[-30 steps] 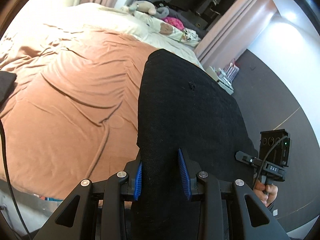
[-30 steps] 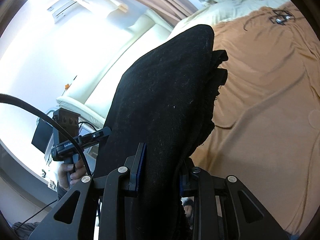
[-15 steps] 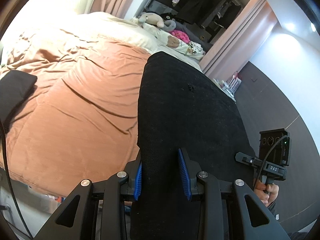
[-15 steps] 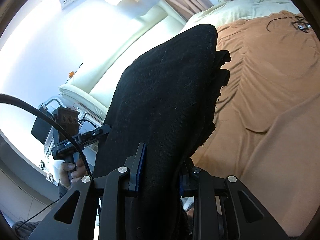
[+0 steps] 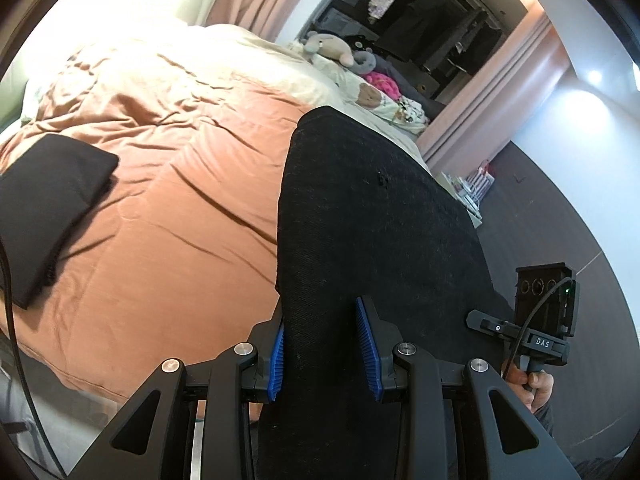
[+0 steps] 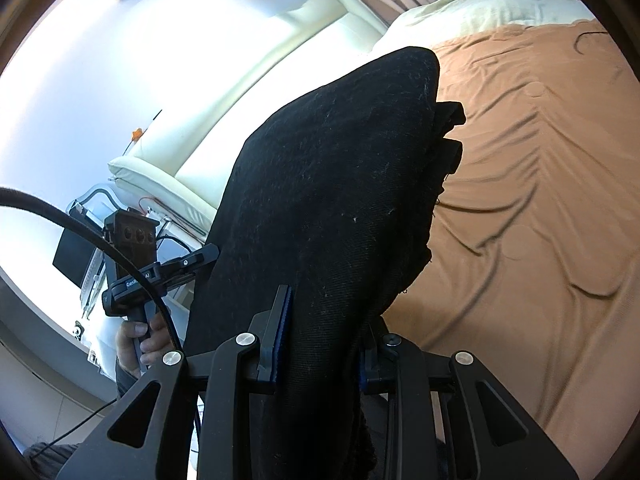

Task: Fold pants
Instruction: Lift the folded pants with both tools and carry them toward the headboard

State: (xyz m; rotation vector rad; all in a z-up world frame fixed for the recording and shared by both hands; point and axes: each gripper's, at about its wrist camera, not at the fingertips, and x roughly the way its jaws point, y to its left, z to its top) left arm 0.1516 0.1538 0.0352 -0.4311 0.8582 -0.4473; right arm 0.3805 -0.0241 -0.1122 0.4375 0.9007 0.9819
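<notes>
Left hand-held gripper (image 5: 323, 342): blue pads clamped on the near edge of the black pants (image 5: 372, 216), held up off the bed (image 5: 160, 216). Right hand-held gripper (image 6: 320, 336): jaws closed on the same pants (image 6: 332, 200), layered edges showing on its right. Ahead and left of the left gripper: open orange bedding. Far left: folded black garment (image 5: 48, 208), well apart.

Overexposed window glare, fisheye-warped dark edges.
</notes>
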